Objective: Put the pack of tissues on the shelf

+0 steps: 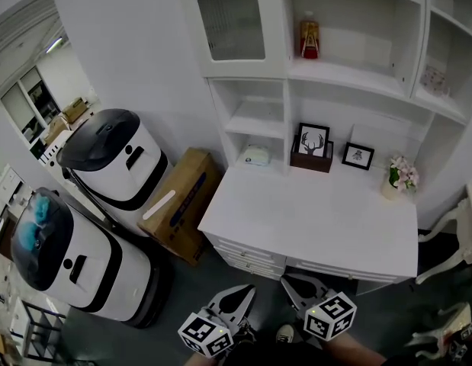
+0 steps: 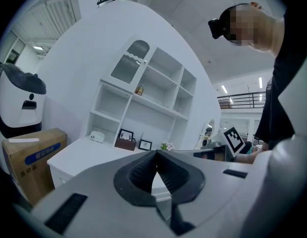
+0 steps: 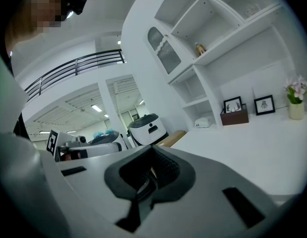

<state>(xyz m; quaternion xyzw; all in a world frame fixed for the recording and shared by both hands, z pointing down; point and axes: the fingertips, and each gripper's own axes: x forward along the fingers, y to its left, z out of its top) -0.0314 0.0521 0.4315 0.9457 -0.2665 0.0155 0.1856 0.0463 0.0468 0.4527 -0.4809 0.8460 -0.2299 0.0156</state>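
The pack of tissues [image 1: 256, 155] is a pale rounded pack lying on the white desk [image 1: 319, 219] inside the low left cubby of the shelf unit [image 1: 335, 75]. It also shows small in the left gripper view [image 2: 97, 137] and the right gripper view [image 3: 203, 122]. Both grippers hang low in front of the desk, well short of the pack. My left gripper [image 1: 248, 289] [image 2: 156, 153] is shut with nothing in it. My right gripper [image 1: 287, 282] [image 3: 153, 148] is shut and empty too.
On the desk stand a deer picture [image 1: 313, 140] on a brown box, a small frame [image 1: 358, 156] and a flower vase [image 1: 399, 177]. A bottle [image 1: 309, 39] sits on an upper shelf. A cardboard box [image 1: 181, 202] and two white robots [image 1: 113, 155] [image 1: 68, 258] stand left of the desk.
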